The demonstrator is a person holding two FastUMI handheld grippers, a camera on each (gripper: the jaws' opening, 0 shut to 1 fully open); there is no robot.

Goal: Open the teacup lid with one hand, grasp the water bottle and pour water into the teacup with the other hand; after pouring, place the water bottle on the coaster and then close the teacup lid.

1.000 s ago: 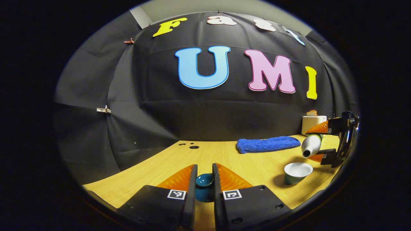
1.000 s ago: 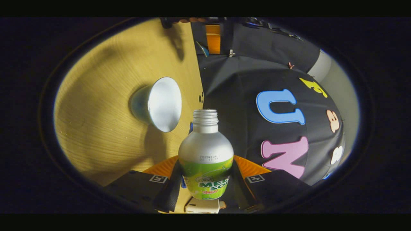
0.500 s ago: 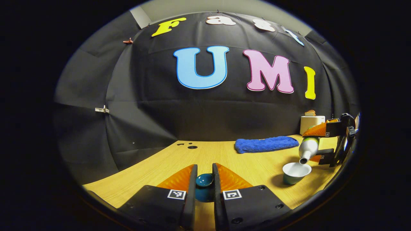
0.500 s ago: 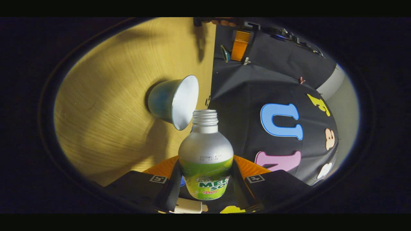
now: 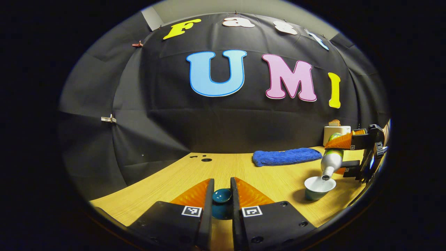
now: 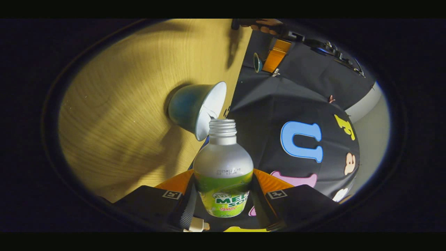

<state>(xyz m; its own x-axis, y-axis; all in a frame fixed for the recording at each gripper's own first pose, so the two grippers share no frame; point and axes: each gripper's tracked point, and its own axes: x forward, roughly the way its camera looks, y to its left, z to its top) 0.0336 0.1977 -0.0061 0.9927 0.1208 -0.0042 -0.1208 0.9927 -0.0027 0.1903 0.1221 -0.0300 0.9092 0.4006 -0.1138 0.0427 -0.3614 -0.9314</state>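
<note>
Pour under way: bottle (image 6: 223,170) tipped over the cup (image 5: 316,187), lid (image 5: 221,196) held aside.

The right gripper (image 6: 223,195) was clamped on the bottle's body, neck angled down, mouth just above the cup's rim; a thin stream seemed to reach the white inside. The cup stood on the desk (image 5: 244,170) near its right end, a blue towel (image 5: 286,156) behind it. The left gripper (image 5: 221,202) was nearly closed, both fingers pinching the dark lid, well apart from the cup. The coaster could not be made out. Likely risks: the mouth sat near the rim's edge, so a small drift or a steeper tilt could send water onto the desk; a smooth bottle gripped low might slip or rotate; a nudge could tip the cup.
</note>
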